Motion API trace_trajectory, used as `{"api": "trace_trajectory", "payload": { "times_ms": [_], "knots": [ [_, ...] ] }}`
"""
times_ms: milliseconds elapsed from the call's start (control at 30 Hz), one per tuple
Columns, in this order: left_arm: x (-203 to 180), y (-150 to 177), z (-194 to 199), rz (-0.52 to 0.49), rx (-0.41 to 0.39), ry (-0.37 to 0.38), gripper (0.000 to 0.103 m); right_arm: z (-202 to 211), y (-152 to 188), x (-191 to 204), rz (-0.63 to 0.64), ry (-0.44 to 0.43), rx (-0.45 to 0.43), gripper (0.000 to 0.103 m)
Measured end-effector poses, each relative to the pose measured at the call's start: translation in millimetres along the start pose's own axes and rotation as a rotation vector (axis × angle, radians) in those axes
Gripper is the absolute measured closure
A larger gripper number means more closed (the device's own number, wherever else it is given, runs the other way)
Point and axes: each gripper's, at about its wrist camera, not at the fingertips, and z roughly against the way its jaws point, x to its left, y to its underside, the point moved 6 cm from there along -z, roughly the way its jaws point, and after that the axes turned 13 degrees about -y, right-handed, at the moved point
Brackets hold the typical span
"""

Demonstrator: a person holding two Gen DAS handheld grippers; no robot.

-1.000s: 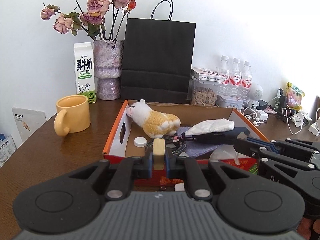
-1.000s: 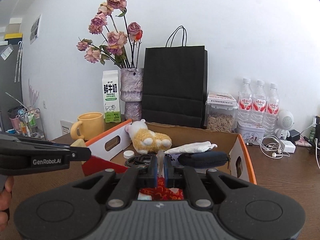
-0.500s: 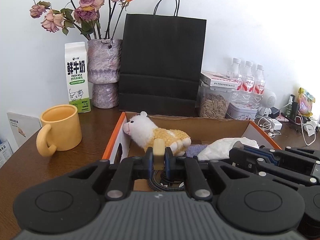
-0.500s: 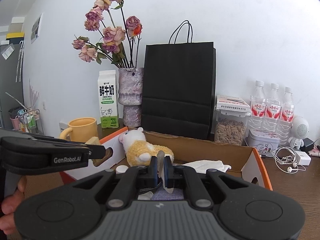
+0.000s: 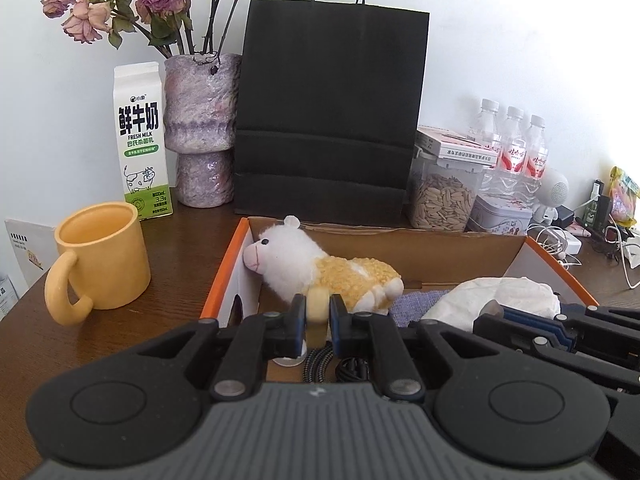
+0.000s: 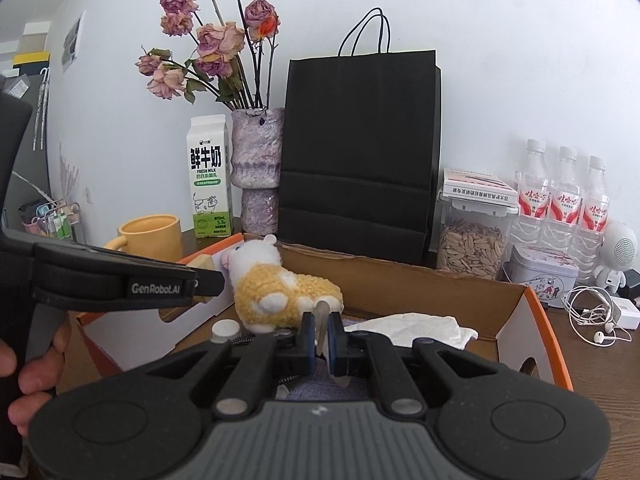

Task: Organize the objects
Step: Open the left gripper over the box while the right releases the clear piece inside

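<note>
My left gripper (image 5: 318,312) is shut on a small cream block (image 5: 317,307), held above the near left part of an open cardboard box (image 5: 400,240) with orange edges. My right gripper (image 6: 320,330) is shut on a thin clear plastic piece (image 6: 321,316), held over the box beside the left one. In the box lie a plush sheep (image 5: 320,272), a white cloth (image 5: 496,296), a blue fabric (image 5: 416,304), a braided cable (image 5: 316,360) and a white cap (image 6: 225,328). The left gripper shows in the right wrist view (image 6: 200,276), with the block at its tip.
A yellow mug (image 5: 100,256), a milk carton (image 5: 142,140), a vase of dried roses (image 5: 202,128) and a black paper bag (image 5: 328,120) stand behind and left of the box. A seed jar (image 5: 444,192), water bottles (image 5: 512,148), a tin and cables stand to the right.
Both grippers have moved forward over the box, each still holding its object. The sheep and back items look larger and nearer.
</note>
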Motion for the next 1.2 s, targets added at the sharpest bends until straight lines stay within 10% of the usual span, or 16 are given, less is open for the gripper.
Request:
{"api": "trace_trajectory", "payload": {
  "times_ms": [67, 167, 300, 433, 1200],
  "knots": [
    [1, 0, 2, 0.004, -0.003, 0.005, 0.079, 0, 2, 0, -0.006, -0.005, 0.008, 0.094],
    [2, -2, 5, 0.008, -0.022, -0.009, 0.032, 3, 3, -1, -0.018, 0.001, 0.008, 0.082],
    [5, -5, 9, 0.021, -0.038, -0.025, 0.000, 7, 2, -1, -0.022, 0.014, -0.004, 0.039],
    [6, -5, 9, 0.024, -0.043, -0.036, 0.000, 9, 1, 2, -0.003, 0.029, -0.017, 0.010],
    [12, 3, 33, 0.040, -0.039, -0.062, 0.000, 23, 2, 15, 0.025, 0.078, -0.022, 0.002]
  ]
}}
